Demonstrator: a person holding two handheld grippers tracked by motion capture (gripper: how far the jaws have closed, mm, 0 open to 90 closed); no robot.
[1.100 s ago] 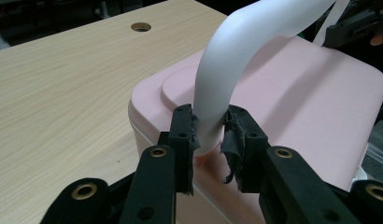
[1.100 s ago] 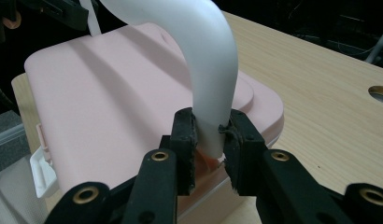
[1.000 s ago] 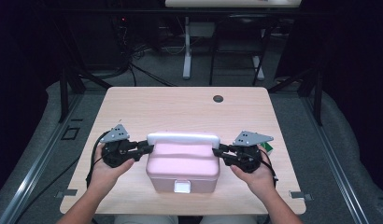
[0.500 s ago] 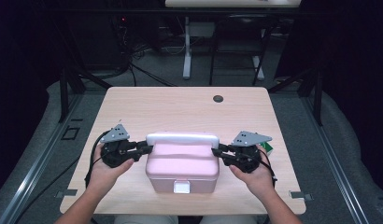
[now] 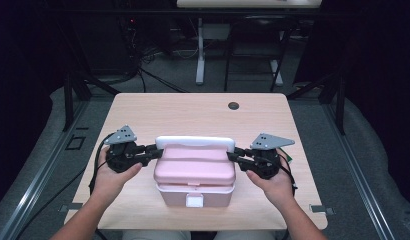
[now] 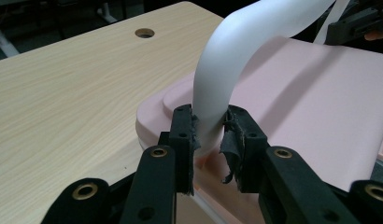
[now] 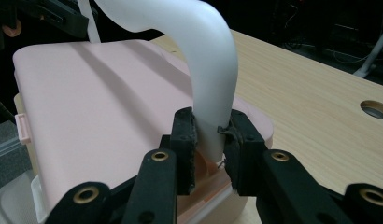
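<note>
A pink box with a pink lid and a white front latch stands near the table's front edge. Its white handle arches over the back of the lid. My left gripper is shut on the handle's left end, pads pressed on both sides. At the other side my right gripper is shut on the handle's right end. The pink lid stretches away between the two grippers.
The wooden table has a round cable hole at the back. Bare wood lies behind the box. A second desk's legs and cables stand on the dark floor beyond the table.
</note>
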